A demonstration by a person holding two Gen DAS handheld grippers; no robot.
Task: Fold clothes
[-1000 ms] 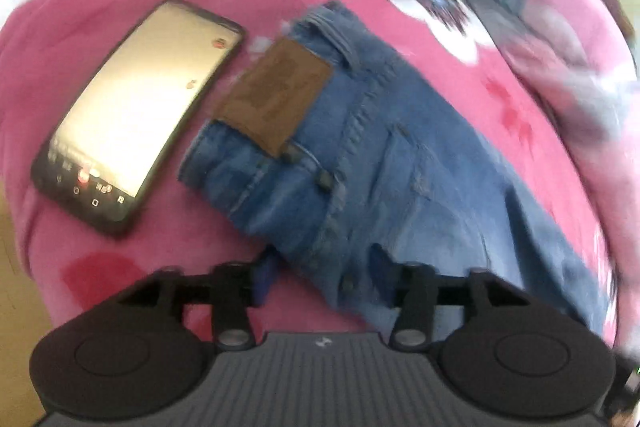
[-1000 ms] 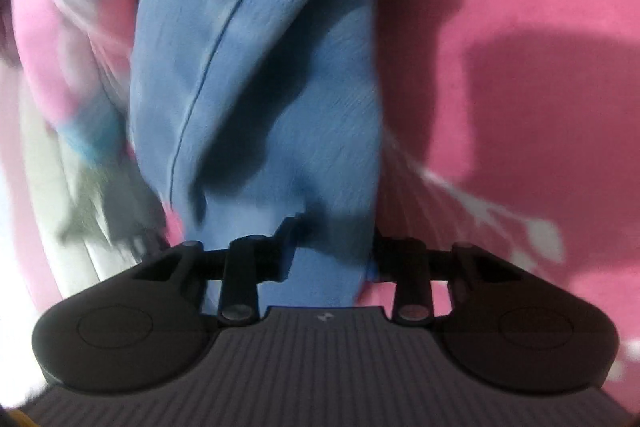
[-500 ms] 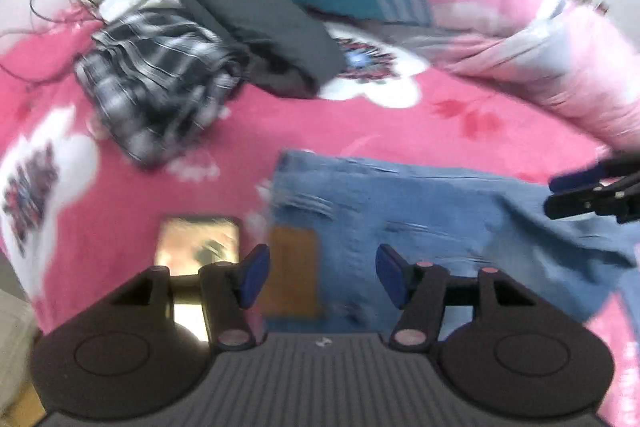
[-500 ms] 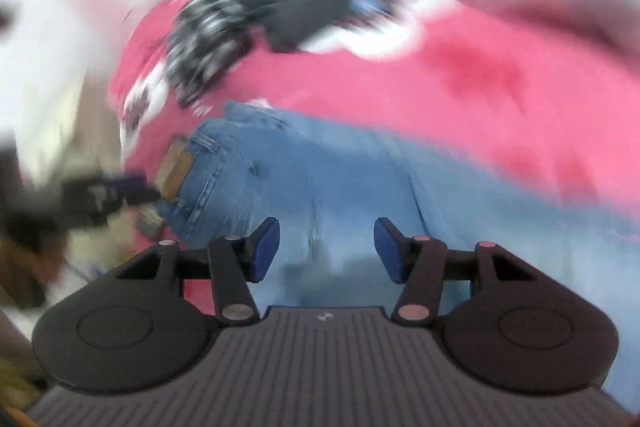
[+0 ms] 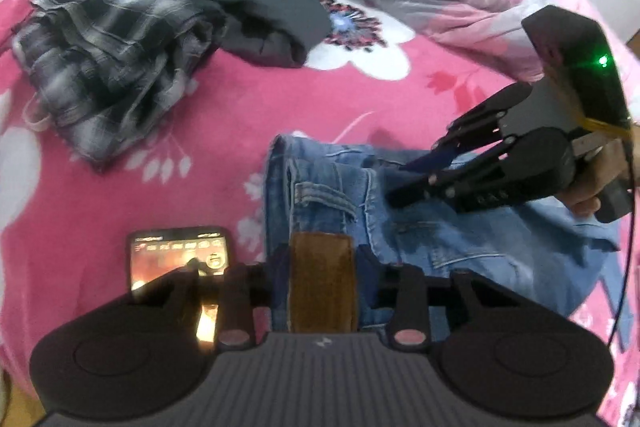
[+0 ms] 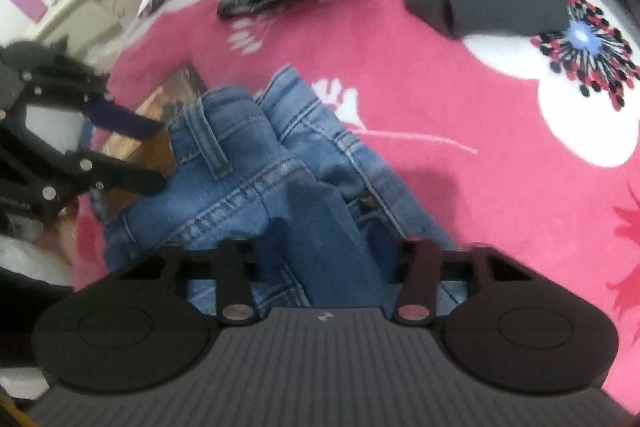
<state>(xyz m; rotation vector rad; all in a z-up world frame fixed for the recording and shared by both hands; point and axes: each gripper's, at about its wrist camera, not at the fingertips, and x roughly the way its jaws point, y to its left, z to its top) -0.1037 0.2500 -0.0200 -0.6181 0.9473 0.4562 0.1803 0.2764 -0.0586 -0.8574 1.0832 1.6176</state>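
a: where are the jeans (image 5: 400,227)?
b: bunched near the bed's (image 5: 224,115) front edge, beside a phone (image 5: 176,255).
a: grippers?
b: left (image 5: 320,267) pinches the waistband (brown patch); right (image 6: 324,259) clamps a denim fold.

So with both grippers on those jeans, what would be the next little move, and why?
Probably lift both together and carry the waistband over towards the legs. The left gripper looks clamped on the waistband at the brown patch, and the right gripper looks closed on a denim fold, while the jeans lie bunched on the pink blanket, close beside a phone.
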